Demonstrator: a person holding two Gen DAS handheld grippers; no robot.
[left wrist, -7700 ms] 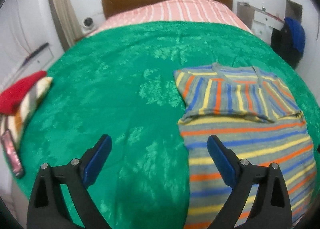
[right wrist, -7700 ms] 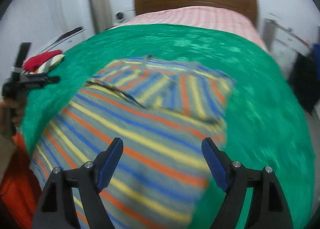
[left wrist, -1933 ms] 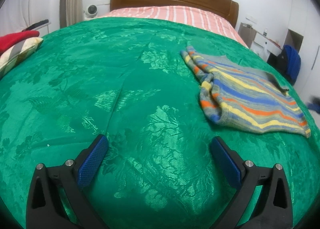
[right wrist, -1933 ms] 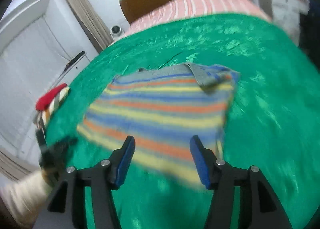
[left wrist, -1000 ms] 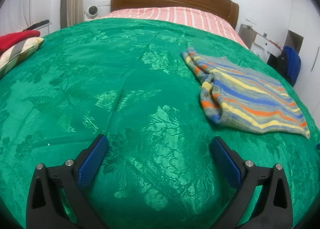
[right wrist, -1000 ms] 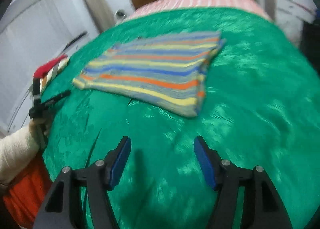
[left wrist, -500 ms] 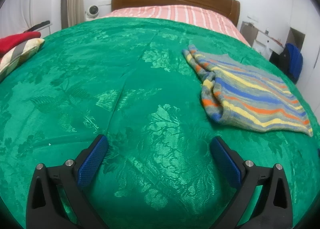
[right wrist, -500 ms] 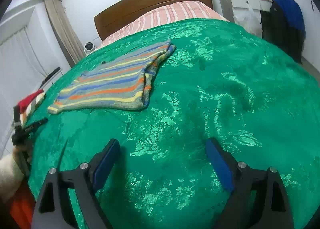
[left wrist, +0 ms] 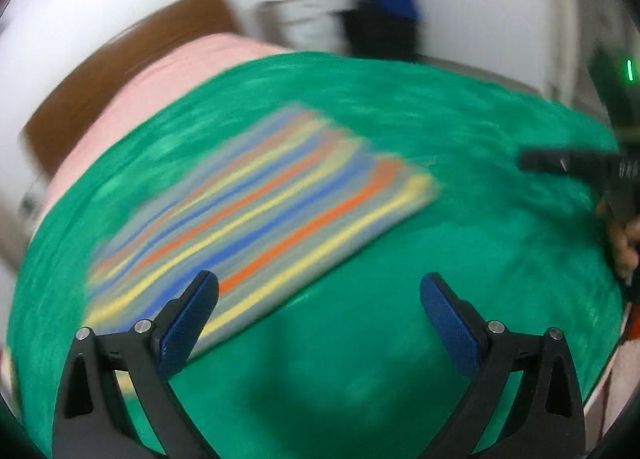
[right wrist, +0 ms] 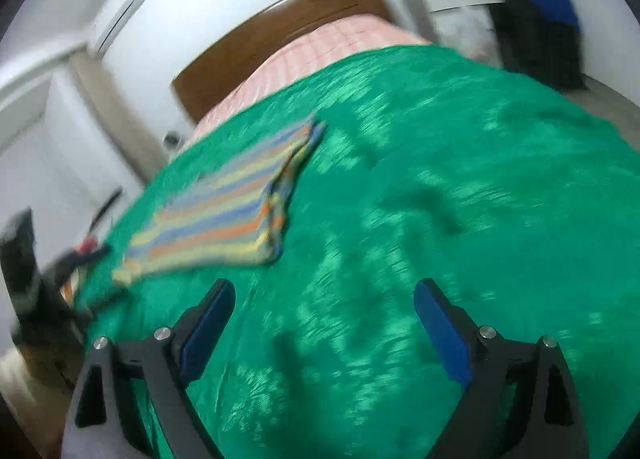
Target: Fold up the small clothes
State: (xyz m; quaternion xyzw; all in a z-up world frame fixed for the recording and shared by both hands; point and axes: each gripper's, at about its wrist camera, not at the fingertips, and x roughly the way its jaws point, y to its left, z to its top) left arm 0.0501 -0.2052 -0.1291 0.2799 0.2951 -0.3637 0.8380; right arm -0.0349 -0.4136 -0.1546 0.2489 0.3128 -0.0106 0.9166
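Note:
A folded striped sweater [left wrist: 256,199] in grey, blue, orange and yellow lies flat on the green bedspread [left wrist: 400,299]. My left gripper [left wrist: 318,305] is open and empty, above the near edge of the sweater, its left finger over the fabric. In the right wrist view the sweater [right wrist: 228,211] lies at the left middle of the bedspread [right wrist: 440,179]. My right gripper [right wrist: 324,313] is open and empty over bare bedspread, right of the sweater. Both views are motion-blurred.
The wooden headboard [right wrist: 280,35] and pink striped sheet [right wrist: 320,47] are at the far end. A blue and black chair [right wrist: 540,19] stands to the right of the bed. The other gripper and hand show at the right edge of the left wrist view [left wrist: 580,167].
My left gripper has swung sharply toward the sweater, which was at its right and is now in front and to the left. My right gripper has tilted and moved slightly. Both stay open.

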